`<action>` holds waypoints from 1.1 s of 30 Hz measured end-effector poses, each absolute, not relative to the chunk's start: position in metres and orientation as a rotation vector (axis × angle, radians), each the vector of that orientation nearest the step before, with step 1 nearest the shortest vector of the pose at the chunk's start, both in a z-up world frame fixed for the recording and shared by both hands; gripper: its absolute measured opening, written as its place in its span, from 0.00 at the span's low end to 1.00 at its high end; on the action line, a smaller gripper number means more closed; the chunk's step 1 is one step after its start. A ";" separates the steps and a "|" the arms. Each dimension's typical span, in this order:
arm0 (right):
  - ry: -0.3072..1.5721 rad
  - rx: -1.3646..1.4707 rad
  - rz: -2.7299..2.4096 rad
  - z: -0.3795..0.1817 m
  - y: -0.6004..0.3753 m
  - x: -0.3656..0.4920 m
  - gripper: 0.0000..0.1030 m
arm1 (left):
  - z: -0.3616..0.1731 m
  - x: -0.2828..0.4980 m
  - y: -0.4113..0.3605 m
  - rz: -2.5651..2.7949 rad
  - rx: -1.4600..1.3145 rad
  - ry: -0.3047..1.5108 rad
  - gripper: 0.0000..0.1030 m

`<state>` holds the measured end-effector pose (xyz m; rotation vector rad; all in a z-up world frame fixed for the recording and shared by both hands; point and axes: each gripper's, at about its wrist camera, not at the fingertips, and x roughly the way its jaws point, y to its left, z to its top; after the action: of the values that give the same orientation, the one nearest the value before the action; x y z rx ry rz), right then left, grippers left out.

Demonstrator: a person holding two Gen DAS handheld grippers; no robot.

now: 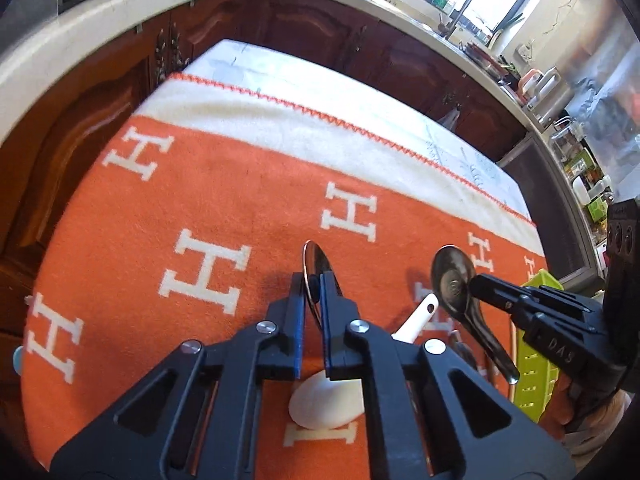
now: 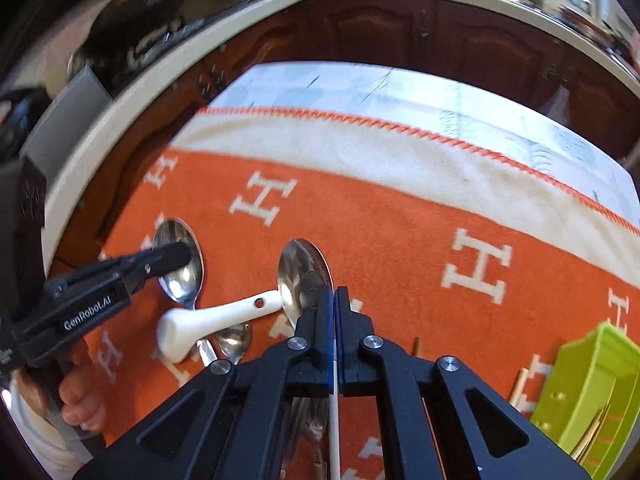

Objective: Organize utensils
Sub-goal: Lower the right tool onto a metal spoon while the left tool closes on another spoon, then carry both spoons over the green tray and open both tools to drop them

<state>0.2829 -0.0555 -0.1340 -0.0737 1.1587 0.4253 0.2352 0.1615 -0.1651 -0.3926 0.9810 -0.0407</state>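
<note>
My left gripper is shut on a steel spoon, gripping its bowl edge-on above the orange blanket; it also shows in the right wrist view on that spoon. My right gripper is shut on a second steel spoon; in the left wrist view it holds this spoon by the bowl, handle hanging down. A white ceramic spoon lies on the blanket between them, over another steel spoon; its bowl shows under my left gripper.
A lime green utensil tray stands at the right with chopsticks inside, also seen in the left wrist view. Loose wooden chopsticks lie beside it. The orange H-pattern blanket covers the table. Dark wooden cabinets stand beyond the far edge.
</note>
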 end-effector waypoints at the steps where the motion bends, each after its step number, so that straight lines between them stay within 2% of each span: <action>1: 1.151 -0.053 0.421 -0.130 -0.060 0.283 0.00 | -0.158 0.233 0.161 -0.043 -0.384 0.969 0.04; 13: 1.017 0.186 0.361 -0.054 -0.144 0.245 0.00 | -0.059 0.192 0.139 -0.068 -0.224 0.824 0.02; 24: 0.916 0.322 0.285 0.003 -0.244 0.154 0.00 | 0.040 0.136 0.081 -0.236 -0.128 0.723 0.02; 33: 0.835 0.352 0.095 0.020 -0.323 0.074 0.00 | 0.063 0.114 0.000 -0.480 -0.079 0.804 0.02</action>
<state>0.0744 -0.3233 0.0201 0.3521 0.8350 0.0946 0.1138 -0.0001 0.0632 -0.0787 0.8044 -0.4798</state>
